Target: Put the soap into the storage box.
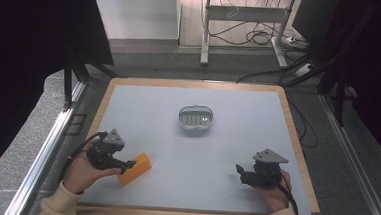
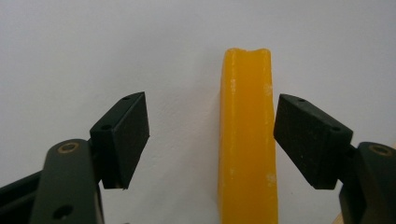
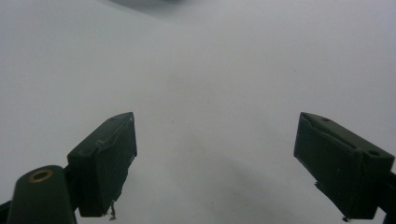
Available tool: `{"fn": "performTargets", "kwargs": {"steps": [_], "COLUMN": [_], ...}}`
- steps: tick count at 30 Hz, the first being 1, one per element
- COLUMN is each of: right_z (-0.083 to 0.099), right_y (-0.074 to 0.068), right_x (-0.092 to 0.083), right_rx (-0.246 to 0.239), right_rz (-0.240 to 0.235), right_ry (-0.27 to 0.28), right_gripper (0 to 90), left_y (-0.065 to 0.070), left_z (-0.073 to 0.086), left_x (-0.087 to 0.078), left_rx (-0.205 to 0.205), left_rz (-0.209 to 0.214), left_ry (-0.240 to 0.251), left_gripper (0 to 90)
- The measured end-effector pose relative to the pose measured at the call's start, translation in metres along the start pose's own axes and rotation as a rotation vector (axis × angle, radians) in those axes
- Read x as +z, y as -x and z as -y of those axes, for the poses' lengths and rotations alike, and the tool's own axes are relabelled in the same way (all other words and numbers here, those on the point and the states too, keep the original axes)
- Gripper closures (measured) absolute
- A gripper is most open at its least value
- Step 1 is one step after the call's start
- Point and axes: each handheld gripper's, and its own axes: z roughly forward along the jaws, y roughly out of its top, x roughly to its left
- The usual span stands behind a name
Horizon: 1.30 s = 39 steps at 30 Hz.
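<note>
Left gripper [image 2: 212, 140]: spread, the yellow rectangular foam block [image 2: 247, 140] straddled, its long axis toward 12 o'clock.
Right gripper [image 3: 215, 163]: spread, nothing held.

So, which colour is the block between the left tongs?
Orange-yellow block; the left gripper view shows it best.

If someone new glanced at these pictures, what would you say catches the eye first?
The orange block at the near left of the table stands out; the left gripper has its open jaws on either side of it. Next comes the small metal basket at the table's middle. The right gripper sits open at near right.
</note>
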Motion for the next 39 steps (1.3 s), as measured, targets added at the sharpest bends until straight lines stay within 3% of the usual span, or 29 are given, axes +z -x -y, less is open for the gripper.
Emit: {"fn": "performTargets", "kwargs": {"steps": [13, 22, 29, 37, 39], "right_z": [0.0, 0.001, 0.001, 0.001, 0.001], "right_y": [0.0, 0.0, 0.0, 0.001, 0.001], "right_x": [0.0, 0.0, 0.001, 0.001, 0.002], "right_rx": [0.0, -0.001, -0.002, -0.002, -0.003], "right_rz": [0.007, 0.008, 0.009, 0.011, 0.011], "right_ry": [0.0, -0.003, -0.008, -0.008, -0.009], "right_gripper": [14.0, 14.1, 14.1, 14.1, 14.1], "left_y": [0.01, 0.014, 0.017, 0.021, 0.022], "left_z": [-0.005, -0.005, -0.007, -0.012, -0.013], "left_x": [0.019, 0.029, 0.042, 0.049, 0.051], "left_rx": [0.03, 0.025, 0.033, 0.045, 0.043], "left_rz": [0.008, 0.021, 0.035, 0.035, 0.028], "left_ry": [-0.078, -0.126, -0.197, -0.231, -0.224], "left_gripper": [25.6, 27.7, 30.2, 42.0, 50.4]}}
